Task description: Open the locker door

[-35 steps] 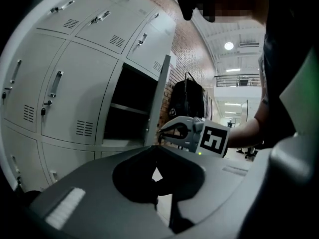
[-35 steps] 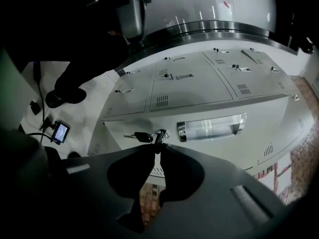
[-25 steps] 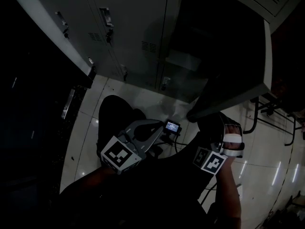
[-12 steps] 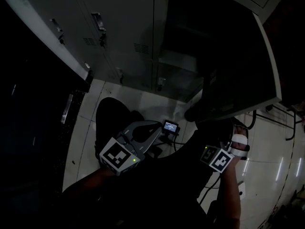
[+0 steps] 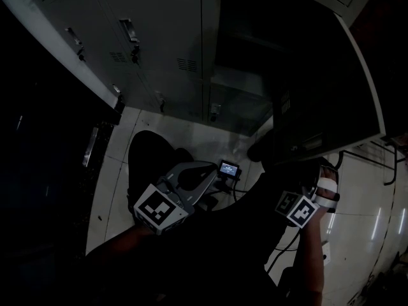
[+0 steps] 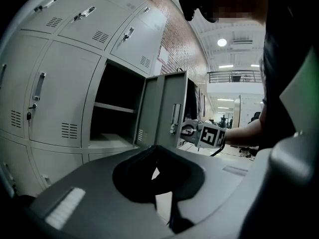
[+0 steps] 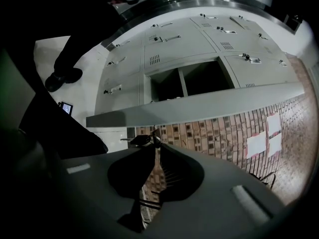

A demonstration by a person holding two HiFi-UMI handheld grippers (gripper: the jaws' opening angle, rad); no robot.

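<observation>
The grey metal locker door (image 5: 319,75) may be swung back if its slim handle (image 6: 175,118) is slipped from the pinching jaws of the right gripper (image 7: 153,142); the left gripper (image 6: 155,148) is closed, empty.

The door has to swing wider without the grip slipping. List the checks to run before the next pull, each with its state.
1. Locker door off its frame: ok, stands open.
2. Right gripper tongs on the door handle: ok, shut on its lower end.
3. Left gripper clear of the door: ok, shut, empty, held low.
4. Room behind the door for more swing: cannot tell.
</observation>
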